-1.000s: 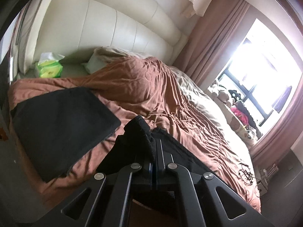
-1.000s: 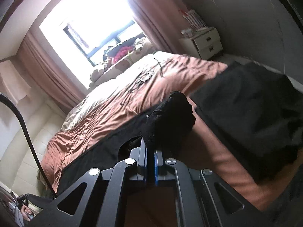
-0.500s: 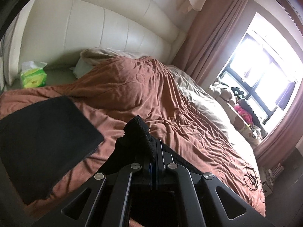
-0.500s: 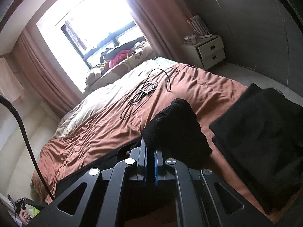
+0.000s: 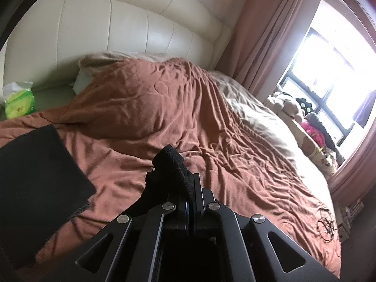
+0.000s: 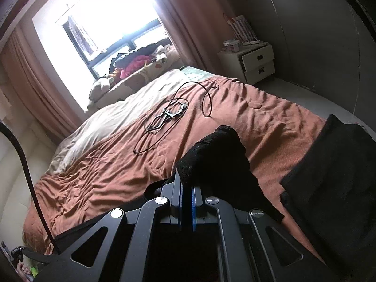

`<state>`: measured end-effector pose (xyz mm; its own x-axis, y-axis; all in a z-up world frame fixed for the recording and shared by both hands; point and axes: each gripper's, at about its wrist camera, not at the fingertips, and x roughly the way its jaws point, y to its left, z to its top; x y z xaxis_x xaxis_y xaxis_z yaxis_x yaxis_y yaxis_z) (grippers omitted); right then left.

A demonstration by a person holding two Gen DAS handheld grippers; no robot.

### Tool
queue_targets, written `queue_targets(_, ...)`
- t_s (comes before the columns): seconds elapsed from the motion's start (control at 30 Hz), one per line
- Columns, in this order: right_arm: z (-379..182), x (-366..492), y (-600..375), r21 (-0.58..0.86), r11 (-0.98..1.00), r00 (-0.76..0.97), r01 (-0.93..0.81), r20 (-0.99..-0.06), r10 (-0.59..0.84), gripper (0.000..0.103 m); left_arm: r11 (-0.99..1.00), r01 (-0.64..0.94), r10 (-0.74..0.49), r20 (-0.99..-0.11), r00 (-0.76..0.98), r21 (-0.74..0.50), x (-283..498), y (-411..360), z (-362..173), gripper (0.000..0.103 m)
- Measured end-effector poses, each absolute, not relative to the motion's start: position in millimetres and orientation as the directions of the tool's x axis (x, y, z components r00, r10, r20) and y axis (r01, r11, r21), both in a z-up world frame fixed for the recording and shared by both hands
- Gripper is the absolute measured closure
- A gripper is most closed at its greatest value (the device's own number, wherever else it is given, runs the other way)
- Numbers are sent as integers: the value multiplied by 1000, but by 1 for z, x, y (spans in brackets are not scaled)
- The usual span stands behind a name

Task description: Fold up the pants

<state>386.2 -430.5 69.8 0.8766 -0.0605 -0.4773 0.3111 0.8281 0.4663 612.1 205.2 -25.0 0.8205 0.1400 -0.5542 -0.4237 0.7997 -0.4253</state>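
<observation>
from my left wrist view the folded black cloth (image 5: 35, 183) runs off the left edge, and the gripper frame hides most of the pants (image 5: 171, 171). from my right, the window (image 6: 105, 18) is blown out and the nightstand (image 6: 251, 61) items are too small to tell.

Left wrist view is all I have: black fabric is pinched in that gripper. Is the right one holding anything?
Observer: Yes, the right gripper is shut on the black pants too.
Operator: Anything on the bed past what I see?
Observer: A tangle of black cables lies on the brown duvet.
Operator: And beyond the bed's end?
Observer: A white nightstand with two drawers stands by the grey wall.
</observation>
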Motion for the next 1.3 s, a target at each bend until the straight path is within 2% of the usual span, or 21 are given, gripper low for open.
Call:
queue_targets(0.47, 34, 520, -424, 425, 821, 820, 380, -565, -87, 101, 813, -502, 197, -671, 715, -296, 715, 196, -101, 102)
queue_targets(0.73, 6, 580, -416, 363, 838, 782, 407, -612, -114, 101, 837, -517, 249, -718, 650, -178, 755, 189, -137, 102)
queue_targets(0.97, -15, 604, -420, 352, 833, 752, 426, -650, -110, 101, 850, -504, 213, -774, 596, -155, 780, 192, -162, 101)
queue_targets(1.2, -5, 605, -420, 350, 840, 775, 414, -619, -124, 101, 850, -502, 218, -760, 612, -161, 794, 188, -155, 101)
queue_targets(1.3, -12, 615, -416, 337, 846, 772, 412, -623, -127, 101, 846, -515, 222, -786, 577, -139, 805, 189, -165, 100)
